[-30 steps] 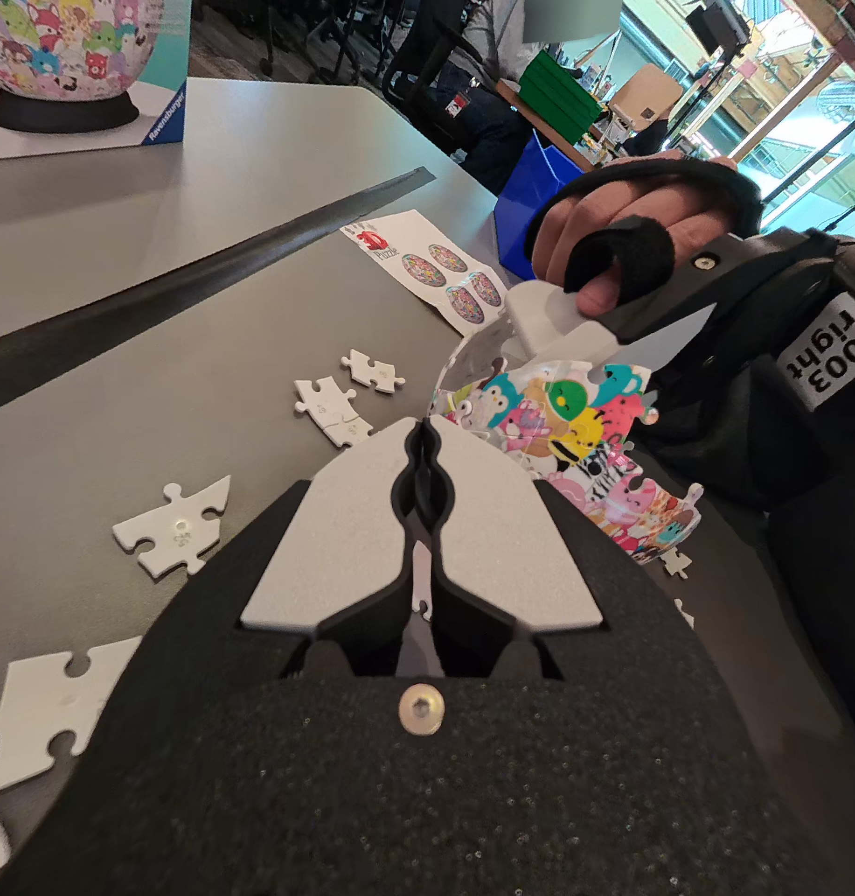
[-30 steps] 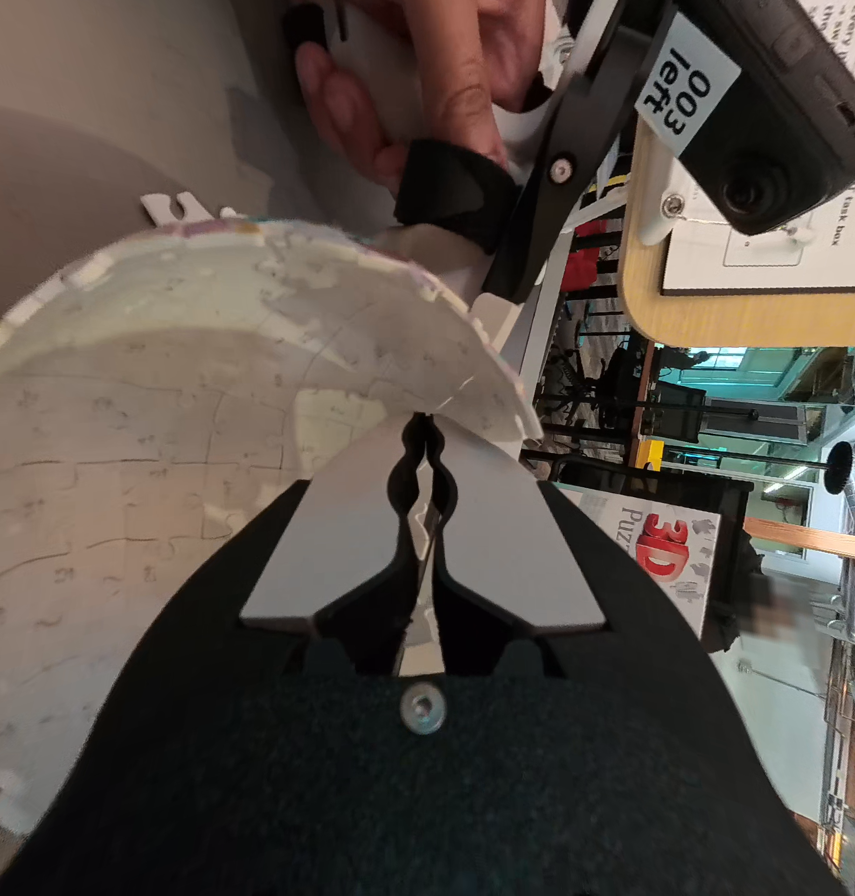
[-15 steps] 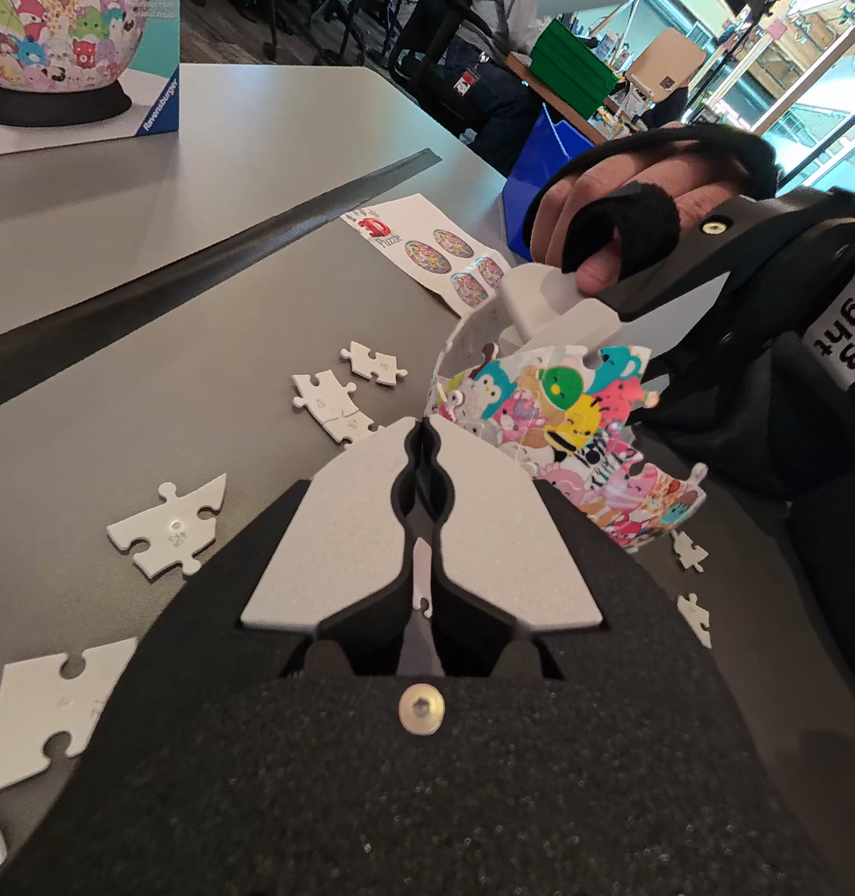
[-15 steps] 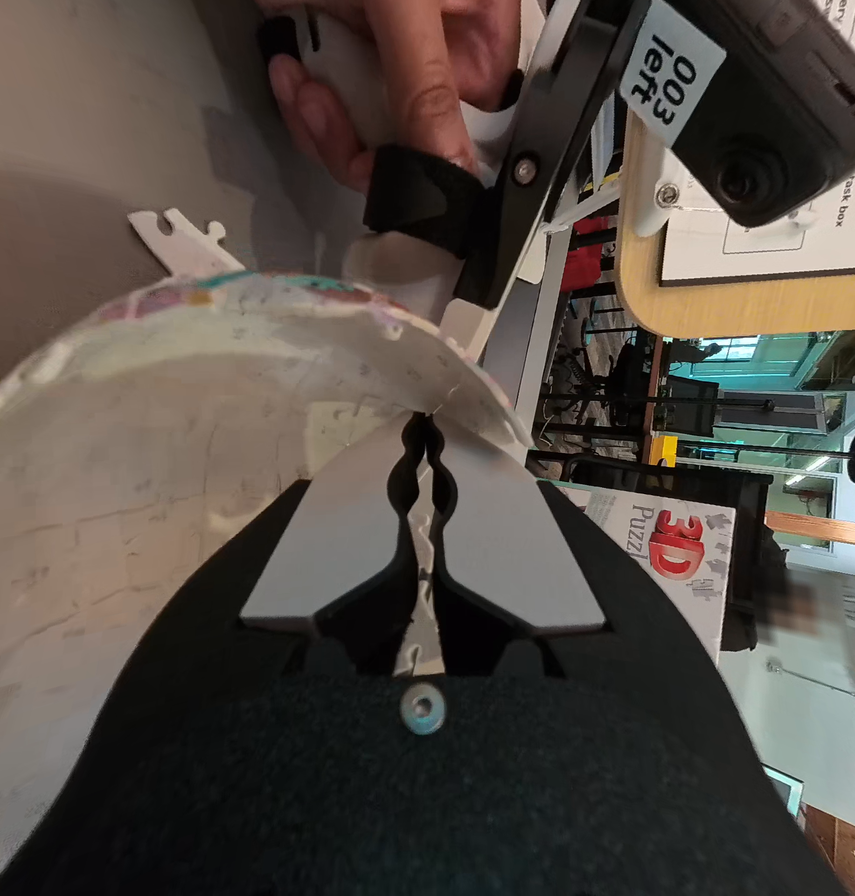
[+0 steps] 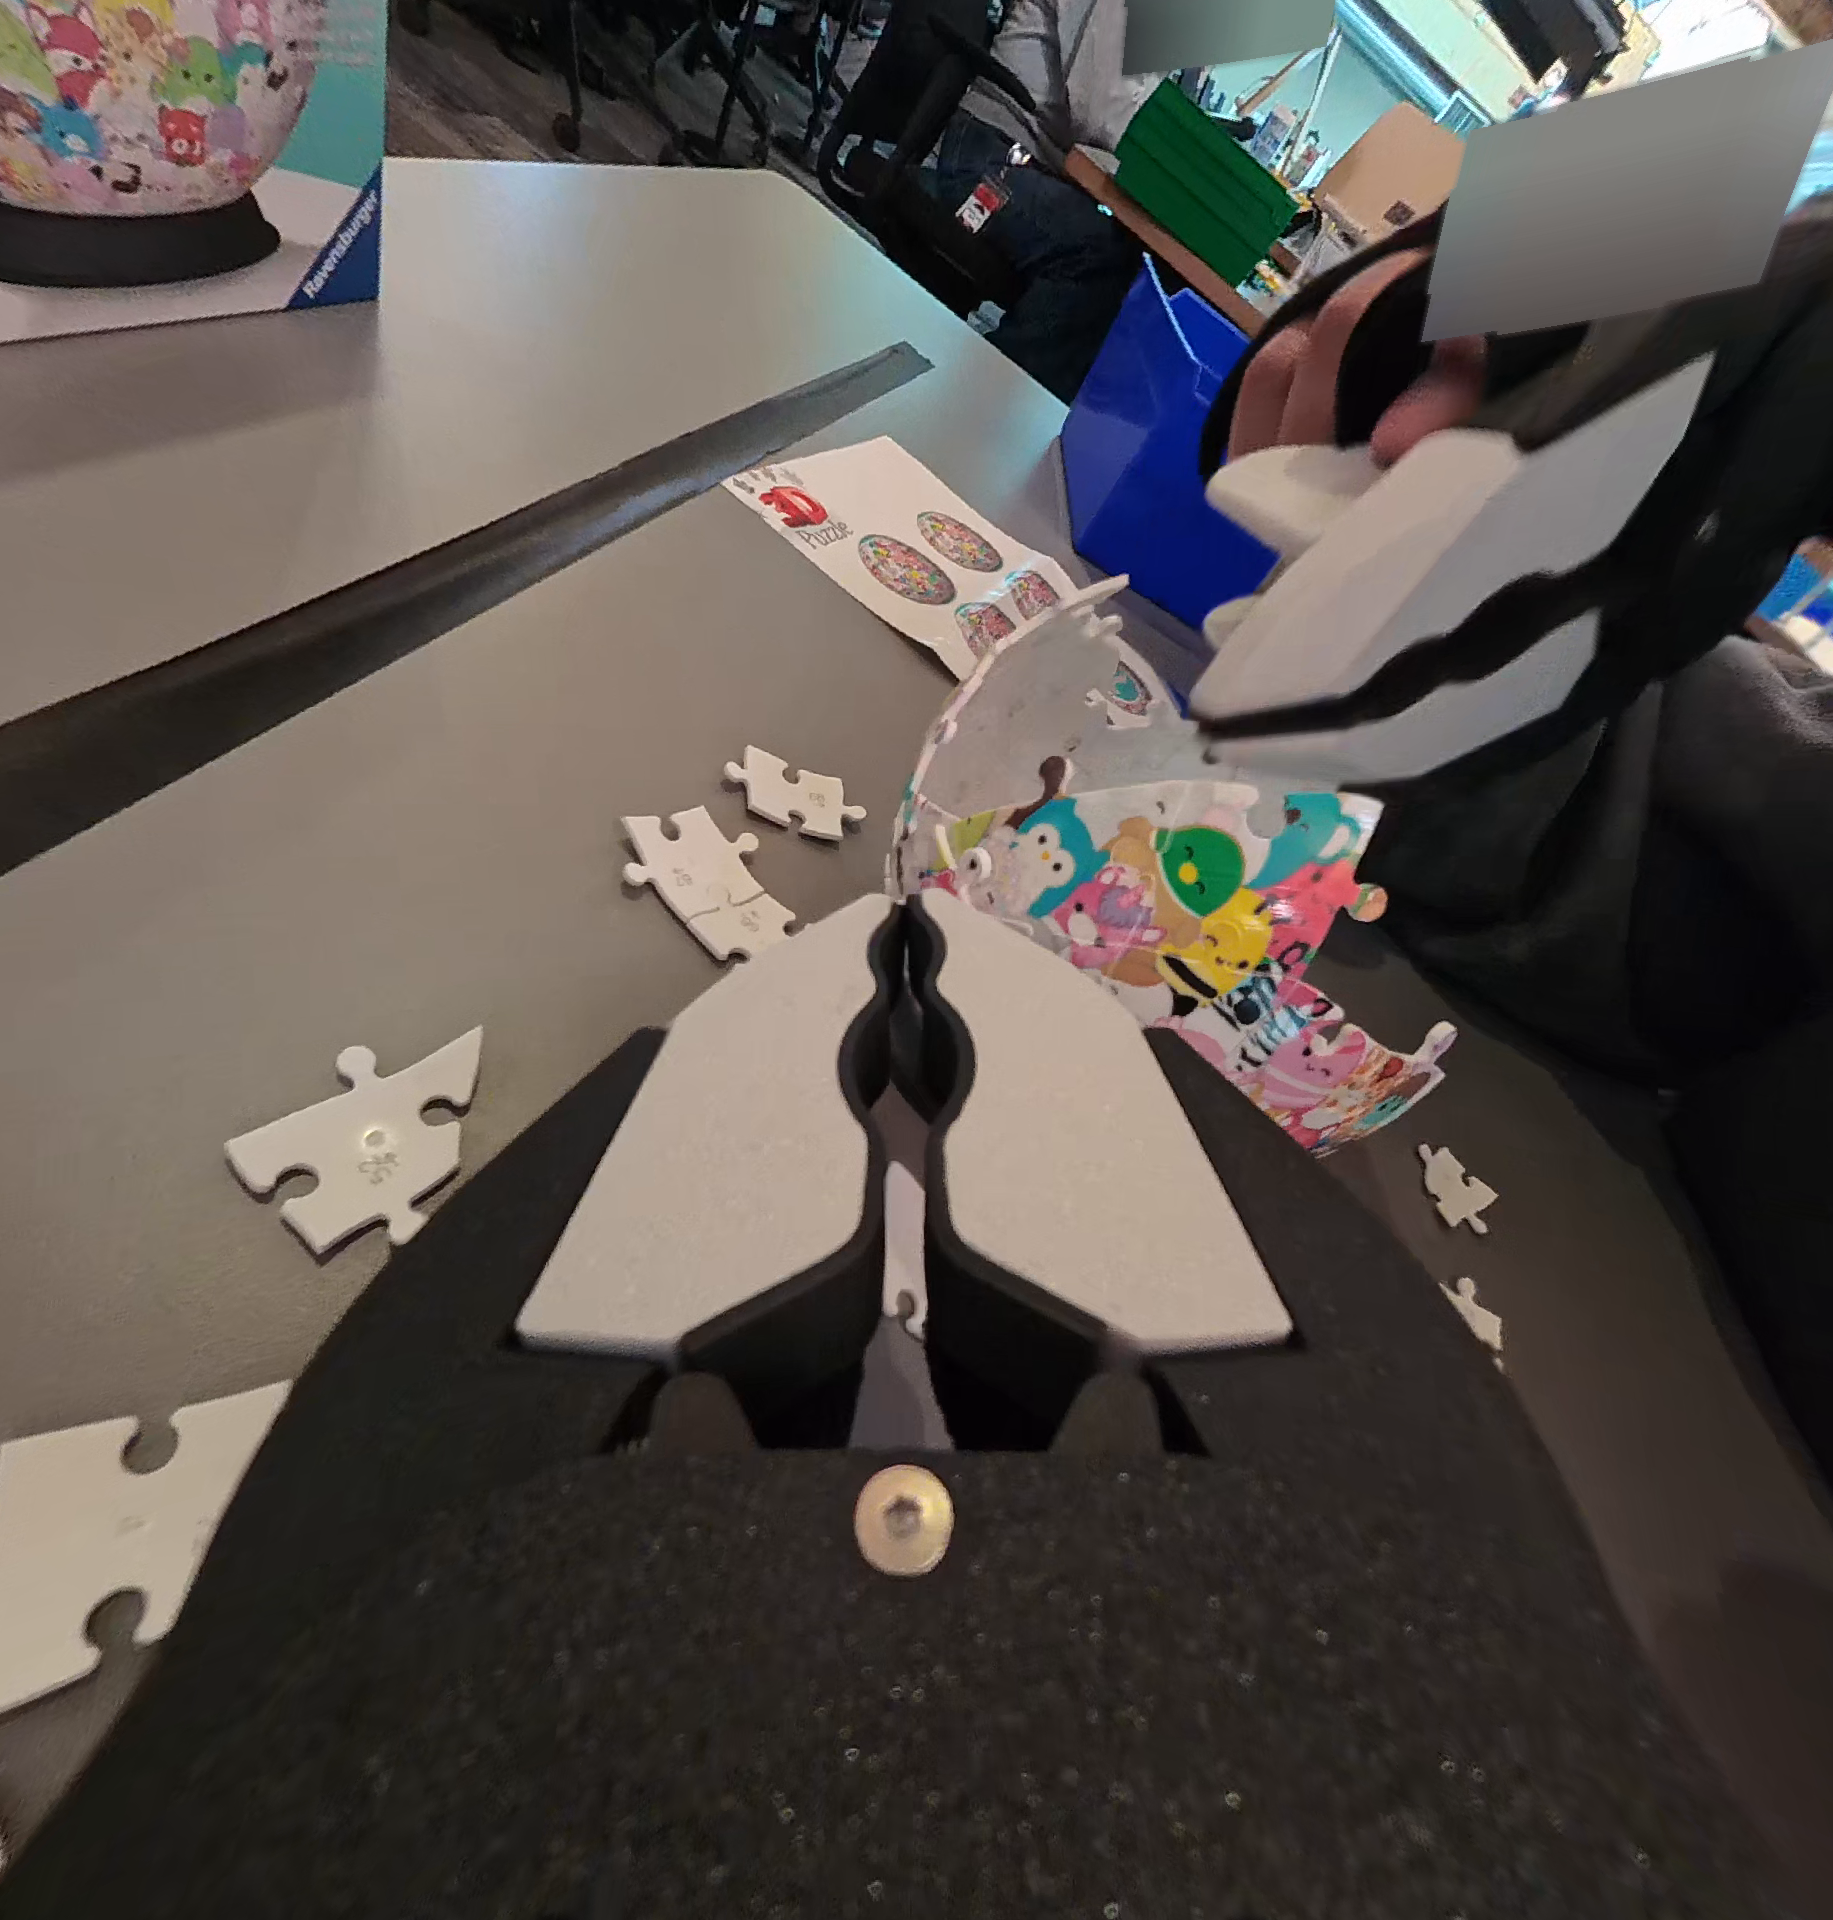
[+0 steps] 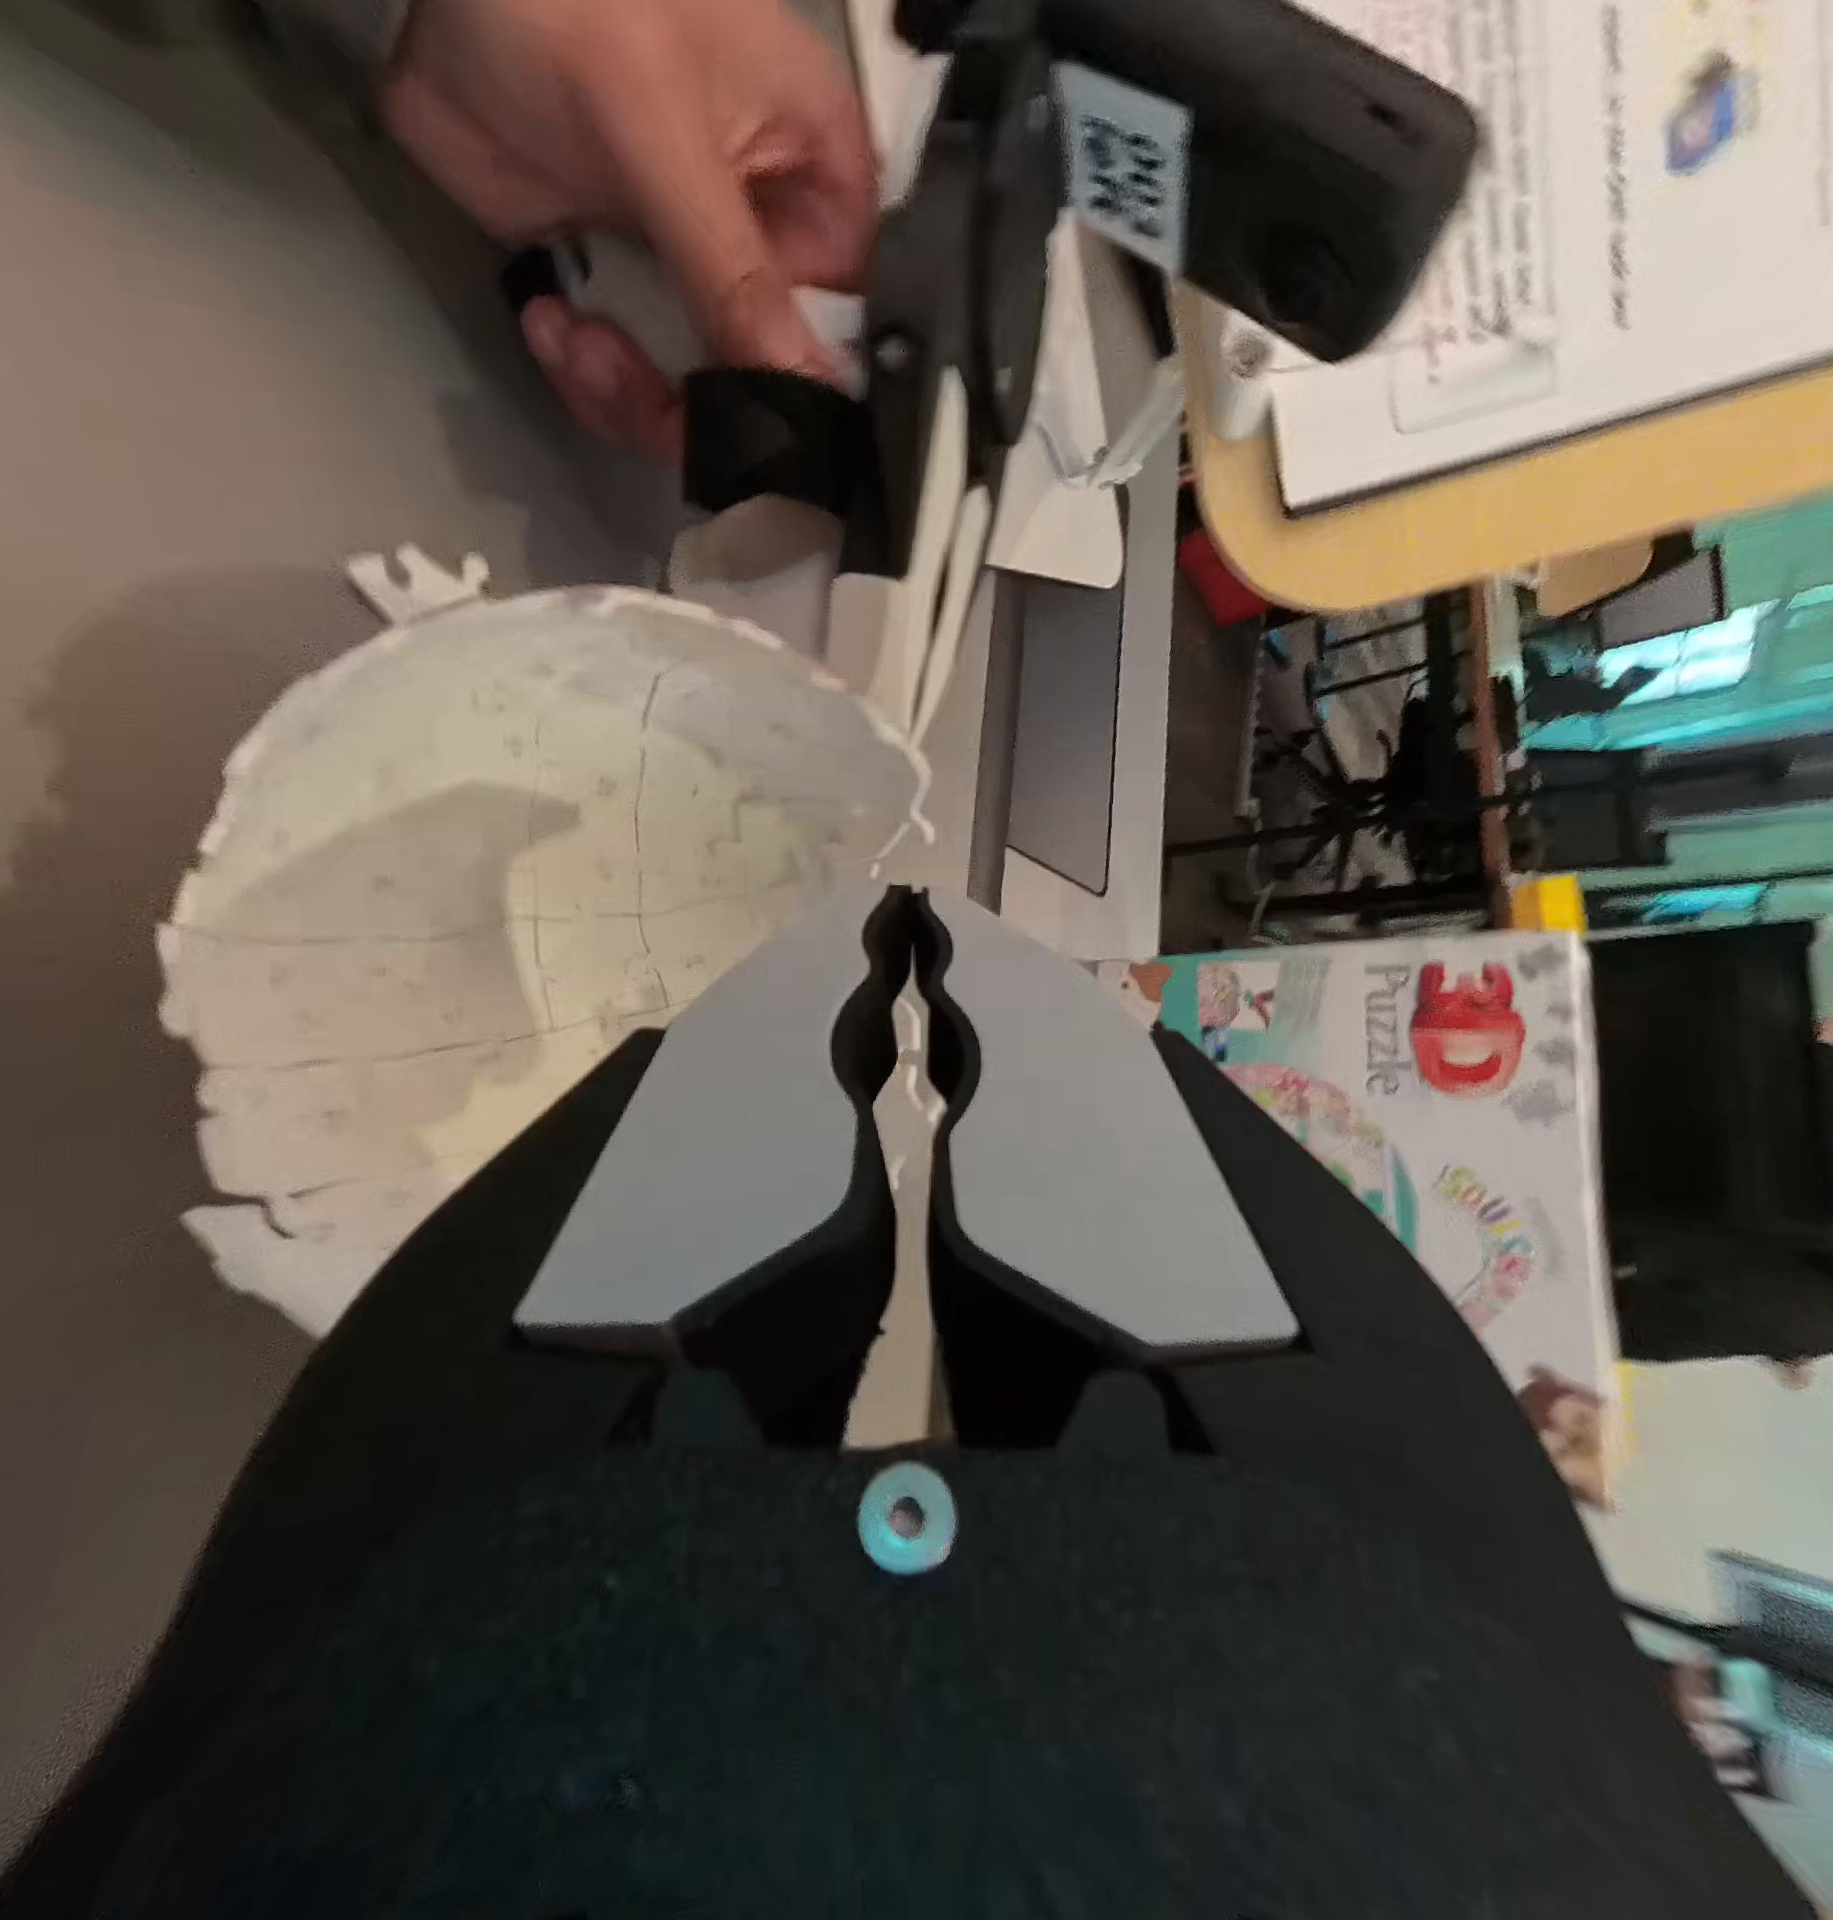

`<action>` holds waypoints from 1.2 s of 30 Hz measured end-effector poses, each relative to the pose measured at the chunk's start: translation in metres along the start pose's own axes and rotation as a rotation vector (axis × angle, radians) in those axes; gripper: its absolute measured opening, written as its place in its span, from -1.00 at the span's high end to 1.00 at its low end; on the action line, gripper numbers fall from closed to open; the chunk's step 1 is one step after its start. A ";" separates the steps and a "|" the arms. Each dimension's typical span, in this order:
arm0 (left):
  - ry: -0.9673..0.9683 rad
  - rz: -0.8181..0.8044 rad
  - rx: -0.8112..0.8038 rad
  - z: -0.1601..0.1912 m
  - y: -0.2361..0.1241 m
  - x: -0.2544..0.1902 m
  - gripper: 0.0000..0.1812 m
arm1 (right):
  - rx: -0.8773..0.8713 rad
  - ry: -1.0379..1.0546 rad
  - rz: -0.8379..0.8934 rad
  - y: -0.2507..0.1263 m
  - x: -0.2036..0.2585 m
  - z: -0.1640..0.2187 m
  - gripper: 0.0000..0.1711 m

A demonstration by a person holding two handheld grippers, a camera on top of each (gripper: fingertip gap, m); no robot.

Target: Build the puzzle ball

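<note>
The half-built puzzle ball [image 5: 1182,914] rests tilted on the grey table, colourful outside and white inside [image 6: 496,935]. My left gripper [image 5: 907,914] is shut on a thin white puzzle piece [image 5: 904,1236], and its tips touch the ball's near left rim. It also shows in the right wrist view [image 6: 917,758], coming down onto the rim. My right gripper [image 6: 907,902] is shut with its tips at the ball's upper rim. It reaches in from the upper right in the left wrist view [image 5: 1203,732]. The right wrist view is blurred.
Loose white pieces lie face down on the table to the left [image 5: 356,1143] [image 5: 709,883] [image 5: 70,1538], and small ones to the right [image 5: 1457,1184]. A leaflet [image 5: 891,530] and a blue bin [image 5: 1140,488] are behind the ball. The puzzle box [image 5: 164,156] stands far left. Some 6 cm of space lies between my two pairs of fingers.
My right gripper has drawn back and up, so the ball looks smaller in its view, which is now blurred. The left gripper and its piece have hardly moved.
</note>
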State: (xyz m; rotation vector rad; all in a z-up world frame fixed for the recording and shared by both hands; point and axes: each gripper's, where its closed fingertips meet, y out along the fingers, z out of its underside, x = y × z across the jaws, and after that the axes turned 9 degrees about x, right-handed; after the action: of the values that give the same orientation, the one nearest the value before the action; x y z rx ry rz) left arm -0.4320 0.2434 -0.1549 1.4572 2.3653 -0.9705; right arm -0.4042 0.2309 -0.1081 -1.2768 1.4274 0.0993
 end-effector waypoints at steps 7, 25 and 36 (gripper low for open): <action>0.020 0.052 0.014 0.004 0.002 -0.011 1.00 | 0.068 0.839 -0.235 -0.013 0.011 0.004 1.00; 0.038 0.092 0.022 0.010 0.008 -0.031 1.00 | 0.320 0.589 -0.291 -0.007 0.045 0.031 1.00; 0.043 0.174 0.034 0.000 0.021 -0.033 1.00 | 0.188 0.508 -0.249 0.005 0.036 0.020 1.00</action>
State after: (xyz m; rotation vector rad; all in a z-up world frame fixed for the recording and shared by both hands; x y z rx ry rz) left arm -0.3982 0.2256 -0.1480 1.6798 2.2148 -0.9480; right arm -0.3854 0.2241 -0.1449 -1.3667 1.6380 -0.5503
